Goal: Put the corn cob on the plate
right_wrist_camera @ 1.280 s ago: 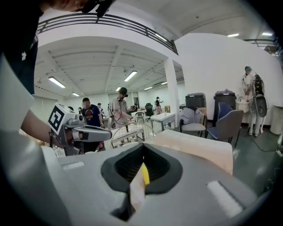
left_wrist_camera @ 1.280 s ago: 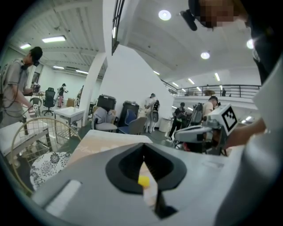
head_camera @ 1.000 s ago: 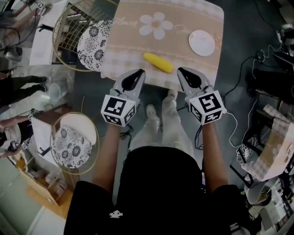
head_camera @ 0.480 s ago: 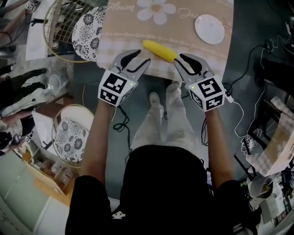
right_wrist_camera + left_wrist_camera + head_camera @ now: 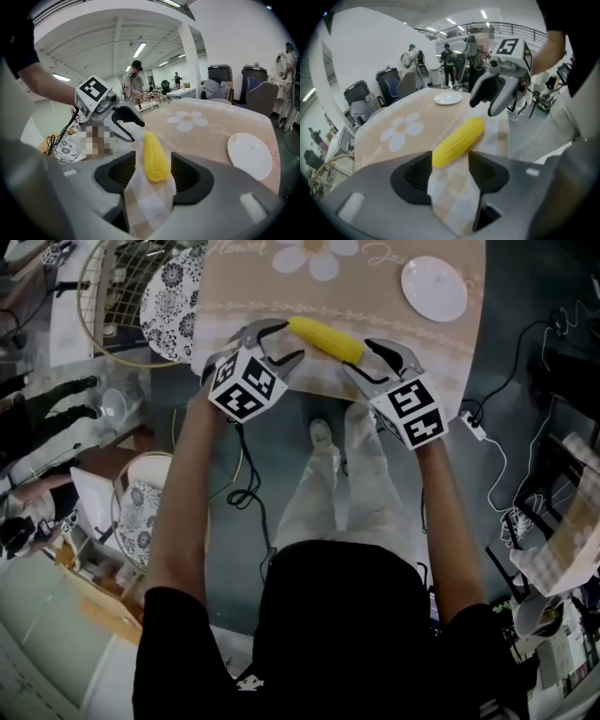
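A yellow corn cob [image 5: 326, 338] lies on the beige daisy tablecloth [image 5: 281, 277] near the table's front edge. A small white plate [image 5: 434, 288] sits at the back right. My left gripper [image 5: 278, 341] is at the cob's left end and my right gripper [image 5: 370, 360] at its right end. Both sets of jaws are opening. In the left gripper view the cob's end [image 5: 459, 140] lies between the left gripper's [image 5: 450, 171] pads without being pressed. In the right gripper view the other end [image 5: 156, 157] sits likewise in the right gripper [image 5: 152, 176]. The plate [image 5: 249, 154] lies beyond.
Round wire chairs with patterned cushions [image 5: 169, 296] [image 5: 141, 507] stand left of the table. A power strip [image 5: 472, 423] and cables lie on the floor at right. My legs stand just below the table edge. People and bins fill the room's background [image 5: 412, 58].
Both grippers came down and forward to the table's front edge, one at each end of the cob. Their jaws went from shut to wide apart, and the left gripper rolled.
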Demonstrator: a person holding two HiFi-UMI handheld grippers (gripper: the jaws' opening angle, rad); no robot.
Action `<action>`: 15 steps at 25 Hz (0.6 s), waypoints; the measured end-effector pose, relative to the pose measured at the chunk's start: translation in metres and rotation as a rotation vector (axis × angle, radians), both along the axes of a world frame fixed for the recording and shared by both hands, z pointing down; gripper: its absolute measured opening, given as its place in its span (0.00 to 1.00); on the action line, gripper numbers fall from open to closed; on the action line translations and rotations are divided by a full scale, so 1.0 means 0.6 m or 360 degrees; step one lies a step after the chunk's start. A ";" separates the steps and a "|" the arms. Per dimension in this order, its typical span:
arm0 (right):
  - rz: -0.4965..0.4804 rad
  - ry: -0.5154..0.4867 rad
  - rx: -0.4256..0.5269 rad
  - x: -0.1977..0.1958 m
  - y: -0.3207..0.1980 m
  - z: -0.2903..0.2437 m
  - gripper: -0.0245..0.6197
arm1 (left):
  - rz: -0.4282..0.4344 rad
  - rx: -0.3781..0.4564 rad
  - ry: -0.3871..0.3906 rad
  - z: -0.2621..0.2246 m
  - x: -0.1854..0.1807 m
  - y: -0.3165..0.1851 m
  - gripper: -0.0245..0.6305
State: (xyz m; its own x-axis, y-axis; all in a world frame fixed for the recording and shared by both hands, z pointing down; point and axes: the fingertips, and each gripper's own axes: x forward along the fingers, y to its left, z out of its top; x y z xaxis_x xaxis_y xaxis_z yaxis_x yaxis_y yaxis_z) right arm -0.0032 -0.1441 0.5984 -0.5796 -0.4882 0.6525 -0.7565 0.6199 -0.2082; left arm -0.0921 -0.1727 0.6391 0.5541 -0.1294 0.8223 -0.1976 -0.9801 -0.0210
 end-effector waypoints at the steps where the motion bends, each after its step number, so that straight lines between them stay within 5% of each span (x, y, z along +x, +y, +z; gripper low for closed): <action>1: -0.0012 0.0014 -0.0008 -0.002 -0.003 0.006 0.41 | 0.0042 0.0010 -0.0039 0.009 0.001 -0.004 0.39; 15: -0.0227 0.0184 -0.0128 -0.023 -0.001 0.098 0.46 | 0.0427 0.0012 -0.0349 0.077 0.009 -0.033 0.41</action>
